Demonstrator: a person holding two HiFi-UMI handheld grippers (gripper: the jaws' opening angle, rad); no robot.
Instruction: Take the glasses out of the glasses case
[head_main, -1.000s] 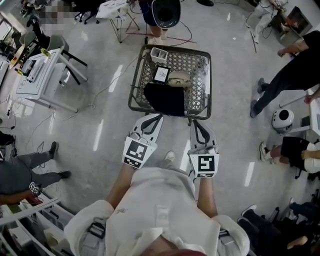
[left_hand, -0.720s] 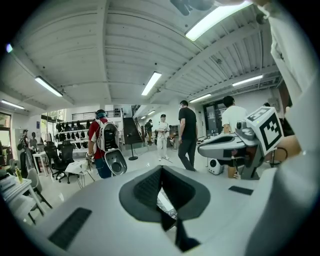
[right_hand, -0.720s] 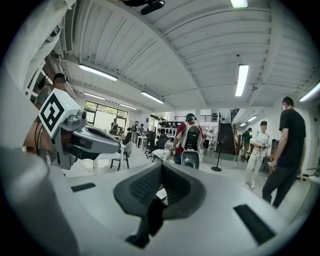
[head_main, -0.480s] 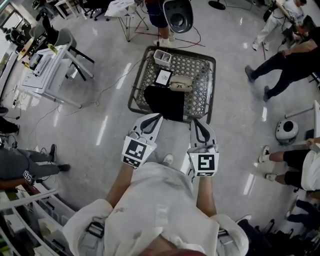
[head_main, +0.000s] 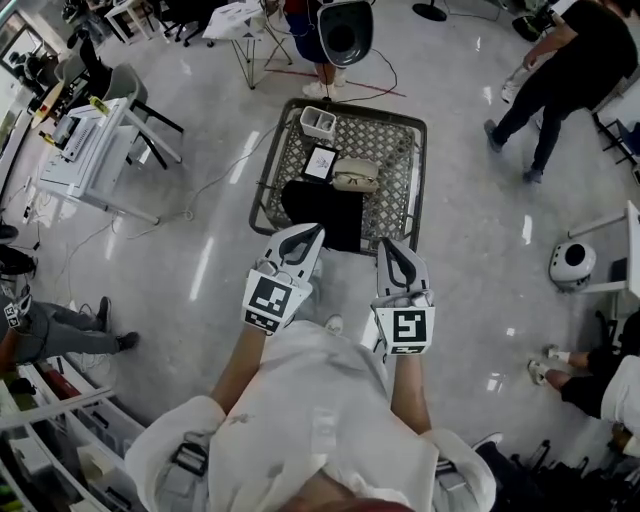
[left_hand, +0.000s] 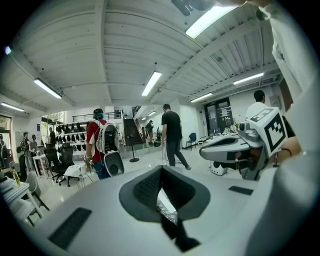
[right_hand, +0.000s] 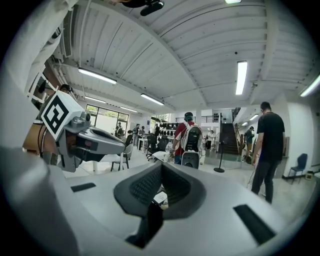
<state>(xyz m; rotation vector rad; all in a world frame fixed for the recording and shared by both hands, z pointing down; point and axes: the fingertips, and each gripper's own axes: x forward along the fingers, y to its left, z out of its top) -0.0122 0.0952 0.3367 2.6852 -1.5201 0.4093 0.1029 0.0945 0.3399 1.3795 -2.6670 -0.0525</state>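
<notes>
While both hands stay thrust forward side by side, nearly level, the left gripper (head_main: 310, 232) and right gripper (head_main: 390, 246) are clenched and empty. The wire-mesh table (head_main: 418, 170) now lies closer under their tips than a second ago. Black cloth (head_main: 325, 210): near edge. Beige glasses case (head_main: 356, 176): closed, beyond the cloth.

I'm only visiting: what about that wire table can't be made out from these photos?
- Glasses: head view, beige oval glasses case too small to show its lid or contents.
- Under the black cloth: head view, it covers part of the grey mesh table.
- Print on the black-framed white card: head view, too small.
- Table, gripper views: left gripper and right gripper block it with their own grey jaws.
</notes>
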